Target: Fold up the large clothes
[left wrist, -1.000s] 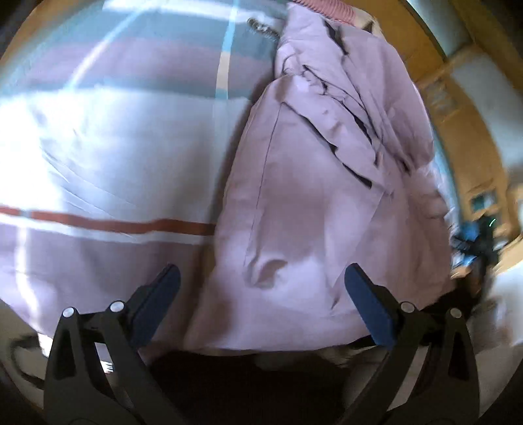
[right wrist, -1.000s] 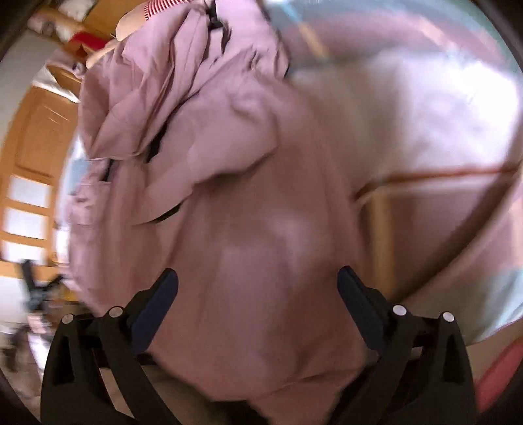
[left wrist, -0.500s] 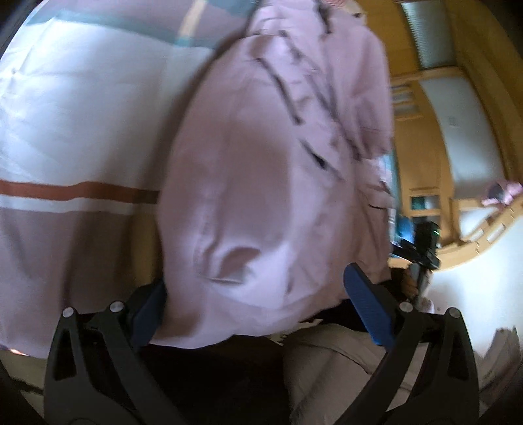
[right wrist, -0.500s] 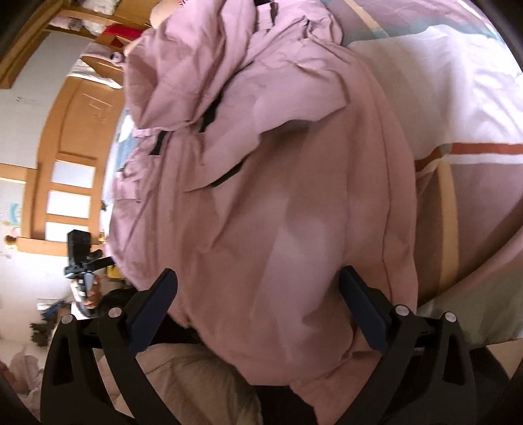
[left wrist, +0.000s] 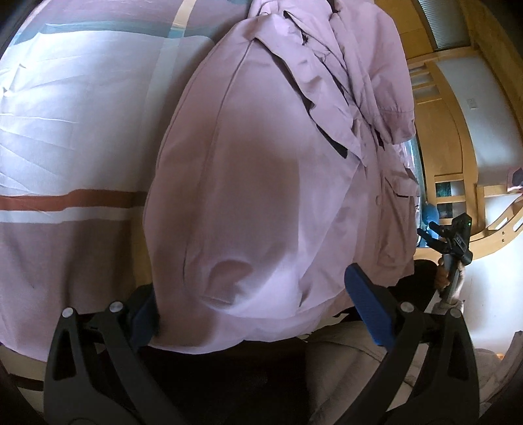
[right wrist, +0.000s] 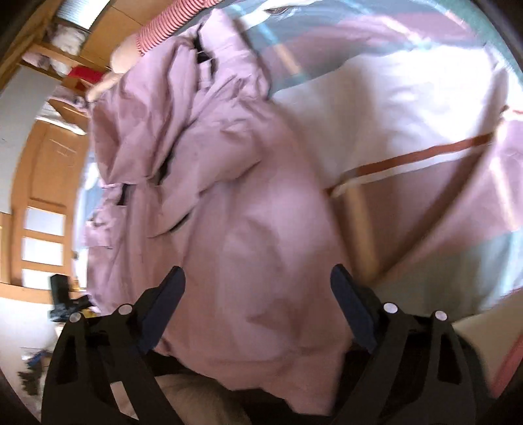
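A large pale mauve jacket (left wrist: 261, 183) lies lengthwise on the striped bed cover (left wrist: 72, 130), hem toward me, its rumpled collar and flaps at the far end. It also shows in the right wrist view (right wrist: 255, 229). My left gripper (left wrist: 253, 300) is open, its jaws wide apart over the near hem; the left pad sits partly behind the hem's left corner. My right gripper (right wrist: 258, 287) is open and empty above the jacket's lower part. The other gripper (left wrist: 452, 235) shows small at the left wrist view's right edge.
The bed cover (right wrist: 408, 108) has white, mauve, teal and rust stripes. A red-striped cloth (right wrist: 170, 23) lies past the jacket's far end. Wooden furniture (left wrist: 451, 157) and a bunk frame stand beside the bed. My beige trousers (left wrist: 353, 359) show below the hem.
Both grippers have shifted over the jacket's near hem. The left view swung right, so the jacket now sits centred between its jaws. The right view is blurred by motion. Both stay open.
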Tool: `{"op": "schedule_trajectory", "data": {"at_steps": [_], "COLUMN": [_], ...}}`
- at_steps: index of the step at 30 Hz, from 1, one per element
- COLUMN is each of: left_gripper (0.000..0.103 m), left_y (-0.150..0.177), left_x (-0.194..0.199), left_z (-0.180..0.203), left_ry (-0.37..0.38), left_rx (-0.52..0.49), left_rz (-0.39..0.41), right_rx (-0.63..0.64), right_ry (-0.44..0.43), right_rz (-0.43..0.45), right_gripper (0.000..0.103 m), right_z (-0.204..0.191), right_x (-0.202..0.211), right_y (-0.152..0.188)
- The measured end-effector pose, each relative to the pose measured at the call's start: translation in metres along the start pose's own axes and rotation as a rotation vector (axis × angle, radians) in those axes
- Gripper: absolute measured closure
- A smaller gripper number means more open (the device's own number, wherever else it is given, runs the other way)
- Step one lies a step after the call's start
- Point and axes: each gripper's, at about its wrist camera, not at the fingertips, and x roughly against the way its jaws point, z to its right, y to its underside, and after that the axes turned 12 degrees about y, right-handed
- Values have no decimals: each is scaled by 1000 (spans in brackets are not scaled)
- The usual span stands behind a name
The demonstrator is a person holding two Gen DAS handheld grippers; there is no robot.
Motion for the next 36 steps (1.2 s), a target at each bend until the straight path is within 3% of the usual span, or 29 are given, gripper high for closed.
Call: {"op": "schedule_trajectory", "data": {"at_steps": [3,7,9,11,12,13,16,21,24,27,29,32,35,36], "left_gripper": [2,2,2,17,54,72,82,84,84,84,84,84,83,80], "left_y": [-3,-4,-5,-4,-2,0,4,2,-34,-83,-136,-218,-291,-315], "left_x": [-1,-4,-4,0,3,7,21,58,84,96,105,110,97,83], "left_z": [-3,0,0,3,7,9,24,59,86,112,126,126,103,84], "left_ry": [-10,-24,-24,-11,-15,4,69,282,414,461,479,503,443,416], "left_rx": [16,21,27,20,5,-7,-83,-202,-226,-256,-264,-176,-41,54], "left_rz": [-2,-2,3,27,46,62,130,302,395,425,454,525,584,593], "right_rx": [-16,-6,-35,7,28,58,166,208,140,5,-132,-305,-387,-407], "right_ry": [29,-72,-155,-222,-254,-289,-410,-614,-712,-781,-814,-742,-647,-591], "right_rz": [-151,-330,-353,-275,-249,-215,-62,161,253,332,335,395,414,393], "right_gripper": [7,7,22,67,75,82,87,88,88,88,88,89,88,88], "right_z": [4,-6,-9,-15,-20,-26,-55,-96,-100,-91,-86,-80,-82,-83], "right_x": [-28,-62,-69,-53,-44,-31,18,84,108,115,101,73,34,11], "right_y": [2,27,42,42,40,40,27,-16,-65,-134,-178,-251,-300,-314]}}
